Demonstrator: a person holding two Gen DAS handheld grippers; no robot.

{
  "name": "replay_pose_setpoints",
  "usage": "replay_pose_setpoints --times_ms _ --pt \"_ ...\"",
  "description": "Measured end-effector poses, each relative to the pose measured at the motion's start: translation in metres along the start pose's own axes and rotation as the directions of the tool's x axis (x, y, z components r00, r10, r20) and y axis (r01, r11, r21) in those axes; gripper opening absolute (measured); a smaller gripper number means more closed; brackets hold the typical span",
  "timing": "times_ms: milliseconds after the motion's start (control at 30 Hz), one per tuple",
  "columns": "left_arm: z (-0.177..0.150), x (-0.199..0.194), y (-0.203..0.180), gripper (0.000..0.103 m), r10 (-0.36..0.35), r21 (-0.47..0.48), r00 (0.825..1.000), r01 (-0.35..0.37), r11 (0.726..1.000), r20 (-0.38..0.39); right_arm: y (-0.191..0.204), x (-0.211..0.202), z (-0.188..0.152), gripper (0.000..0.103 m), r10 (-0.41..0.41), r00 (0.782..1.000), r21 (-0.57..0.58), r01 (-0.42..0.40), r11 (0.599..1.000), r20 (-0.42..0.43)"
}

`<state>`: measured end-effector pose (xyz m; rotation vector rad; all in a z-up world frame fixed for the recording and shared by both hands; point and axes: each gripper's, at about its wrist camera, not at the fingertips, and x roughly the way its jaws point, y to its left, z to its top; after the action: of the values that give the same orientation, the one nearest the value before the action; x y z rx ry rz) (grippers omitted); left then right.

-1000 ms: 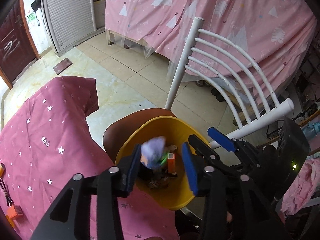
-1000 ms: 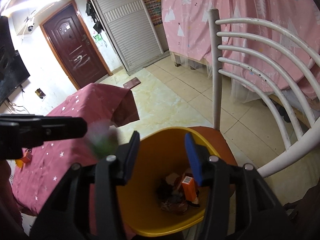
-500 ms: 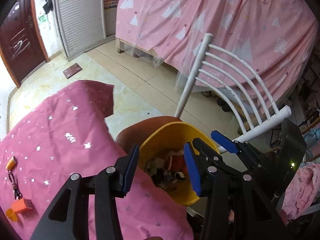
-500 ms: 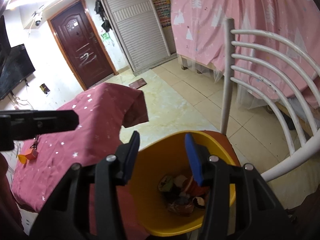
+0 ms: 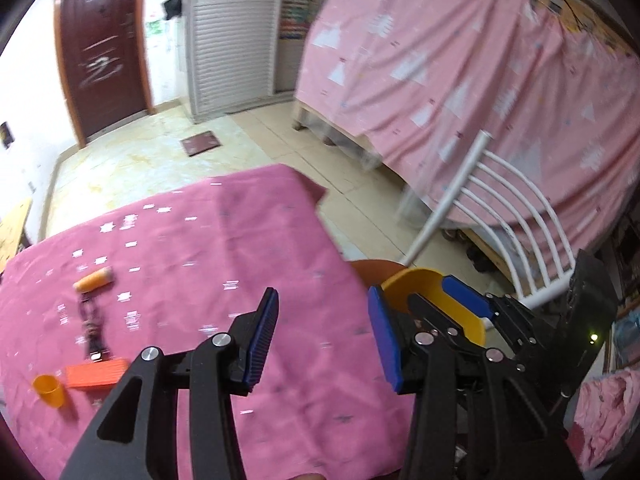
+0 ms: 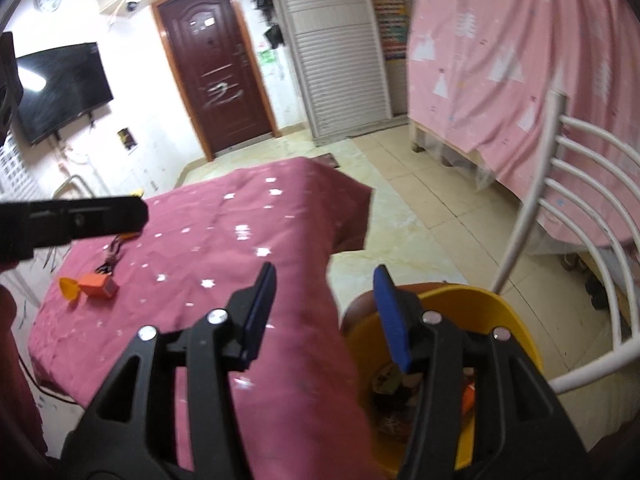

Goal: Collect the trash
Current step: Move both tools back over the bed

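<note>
A yellow bin (image 6: 508, 320) with several pieces of trash (image 6: 392, 388) inside stands on a brown chair seat beside the table; its rim also shows in the left wrist view (image 5: 416, 280). My left gripper (image 5: 324, 340) is open and empty over the pink starred tablecloth (image 5: 200, 248). My right gripper (image 6: 324, 316) is open and empty, over the table edge and the bin's left rim. On the cloth's left lie an orange cup (image 5: 48, 390), an orange box (image 5: 96, 374), a dark cord (image 5: 92, 320) and an orange tube (image 5: 95, 278).
A white slatted chair back (image 5: 500, 224) rises behind the bin. A pink curtain (image 5: 460, 64) hangs at the right. A dark door (image 6: 216, 76), a white shutter cabinet (image 6: 336, 52) and a wall TV (image 6: 60, 88) stand at the back. Tiled floor lies between.
A piece of trash dropped from my left gripper into the bin. Both grippers then swung left and up, from over the bin towards the table.
</note>
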<state>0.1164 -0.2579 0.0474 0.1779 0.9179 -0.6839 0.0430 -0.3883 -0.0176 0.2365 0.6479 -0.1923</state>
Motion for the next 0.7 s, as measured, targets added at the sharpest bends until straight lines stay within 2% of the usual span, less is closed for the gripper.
replay_pose_setpoints --times_ms 300,700 --pt "-0.013 -0.026 0.089 0.04 0.109 -0.112 0.994 -0.106 0.988 0.018 0.077 0.022 0.008 0.052 0.089 0.995 -0.119 -0.093 0.989 -0.035" --pt "-0.038 -0.046 0.166 0.04 0.186 -0.209 0.982 -0.178 0.962 0.02 0.147 0.042 0.008 0.052 0.159 0.983 -0.223 -0.177 0.959 -0.094"
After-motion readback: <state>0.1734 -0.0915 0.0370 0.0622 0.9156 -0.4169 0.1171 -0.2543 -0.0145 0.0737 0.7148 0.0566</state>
